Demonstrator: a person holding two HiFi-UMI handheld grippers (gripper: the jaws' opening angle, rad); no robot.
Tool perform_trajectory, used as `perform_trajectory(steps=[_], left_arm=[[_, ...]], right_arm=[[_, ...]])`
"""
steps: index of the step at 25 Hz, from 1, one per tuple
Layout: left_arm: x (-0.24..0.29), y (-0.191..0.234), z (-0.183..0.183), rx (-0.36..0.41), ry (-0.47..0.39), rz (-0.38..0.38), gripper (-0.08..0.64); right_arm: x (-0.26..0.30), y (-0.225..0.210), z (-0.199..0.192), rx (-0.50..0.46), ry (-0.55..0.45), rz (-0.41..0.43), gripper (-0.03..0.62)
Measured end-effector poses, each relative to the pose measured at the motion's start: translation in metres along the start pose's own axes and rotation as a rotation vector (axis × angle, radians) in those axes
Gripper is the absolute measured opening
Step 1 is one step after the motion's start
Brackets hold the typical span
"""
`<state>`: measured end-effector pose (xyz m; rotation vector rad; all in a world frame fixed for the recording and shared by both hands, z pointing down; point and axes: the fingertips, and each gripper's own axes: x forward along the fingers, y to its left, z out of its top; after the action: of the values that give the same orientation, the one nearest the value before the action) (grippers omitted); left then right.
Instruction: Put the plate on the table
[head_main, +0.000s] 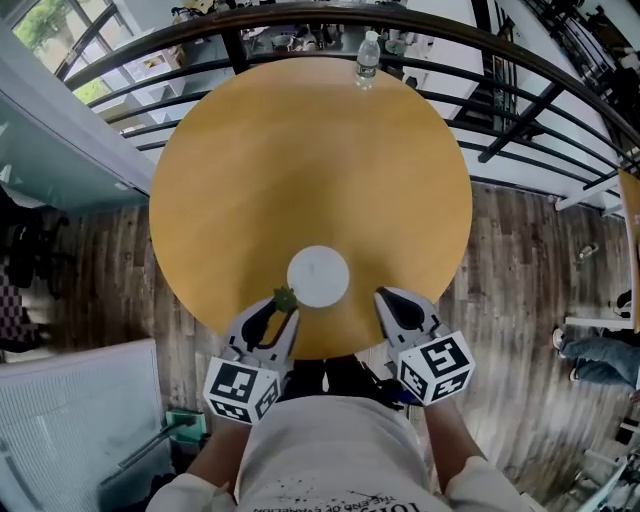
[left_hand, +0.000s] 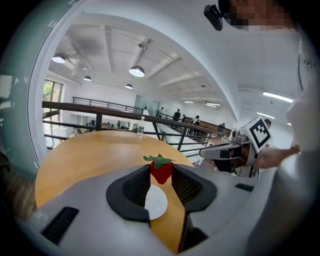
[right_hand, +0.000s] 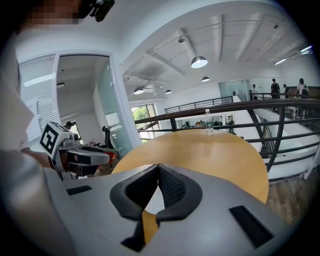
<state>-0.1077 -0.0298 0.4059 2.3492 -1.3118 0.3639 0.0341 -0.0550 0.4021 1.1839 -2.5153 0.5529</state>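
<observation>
The plate lies flat on the round wooden surface, near its close edge, just ahead of both claws and between them, so the placing itself looks done. The left claw pinches a strawberry by its red sides, leafy top up. That hold suits lowering it upright, and the plate sits just beyond and to the right of the tips, probably where it is meant to go. The right claw has its tips pressed together on nothing and hangs just right of the plate, apparently parked clear of it. A water bottle stands at the far rim, well apart from both claws.
</observation>
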Motion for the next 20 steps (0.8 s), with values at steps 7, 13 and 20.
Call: perform_trajectory(steps=[7,13,20], left_arm=[[0.026,0.016,-0.011,0.006,0.034,-0.019,0.147],[0.051,0.026,-0.018,0.018,0.07,-0.031,0.147],[0.078,0.034,-0.033,0.026,0.119,-0.053,0.147]], right_arm=[[0.023,-0.007,-0.008,0.007,0.022,-0.005,0.025],[0.044,-0.02,-0.015,0.02,0.045,-0.002,0.025],[0.059,-0.037,-0.026,0.052,0.073,-0.012,0.025]])
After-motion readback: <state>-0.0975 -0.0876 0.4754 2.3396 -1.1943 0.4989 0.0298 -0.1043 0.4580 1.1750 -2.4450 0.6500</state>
